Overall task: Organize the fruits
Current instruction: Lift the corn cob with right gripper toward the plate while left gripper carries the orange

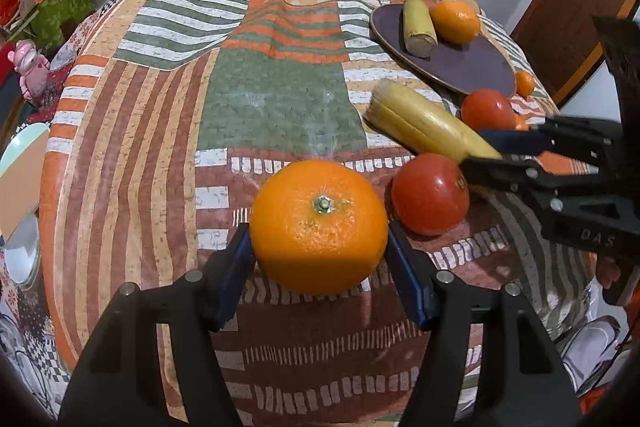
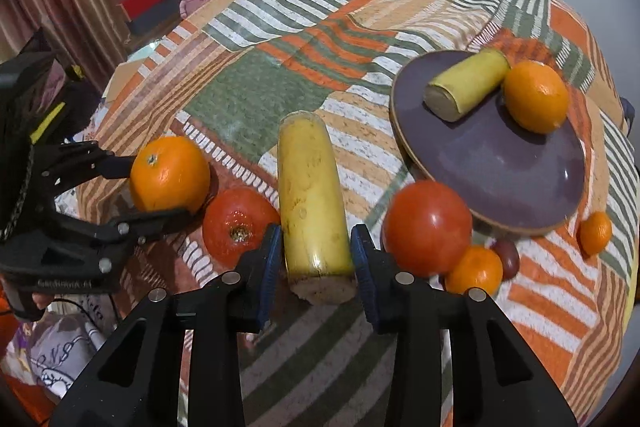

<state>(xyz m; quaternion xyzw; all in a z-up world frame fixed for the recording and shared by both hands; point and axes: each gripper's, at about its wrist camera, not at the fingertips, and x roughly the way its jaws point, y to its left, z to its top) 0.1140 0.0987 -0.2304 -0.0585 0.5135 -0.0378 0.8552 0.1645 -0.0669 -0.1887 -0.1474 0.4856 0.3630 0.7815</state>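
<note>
Two matte black handheld grippers with blue finger pads

The left gripper [image 1: 318, 253] has angular black plastic arms with triangular cut-outs, round silver pins at the joints and flat blue pads [image 1: 408, 281]. The right gripper [image 2: 314, 265] matches it; seen from the side, its body carries embossed lettering, too blurred to read surely. A yellow patch shows on the left unit's housing.

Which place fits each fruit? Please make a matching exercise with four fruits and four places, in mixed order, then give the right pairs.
Things:
1. big orange
2. long banana piece
3. short banana piece
4. small mandarin

Places:
A. lying on the purple plate
B. between the left gripper fingers
C. on the cloth, right of the plate
D. between the right gripper fingers

Pairs: 1-B, 2-D, 3-A, 4-C
</note>
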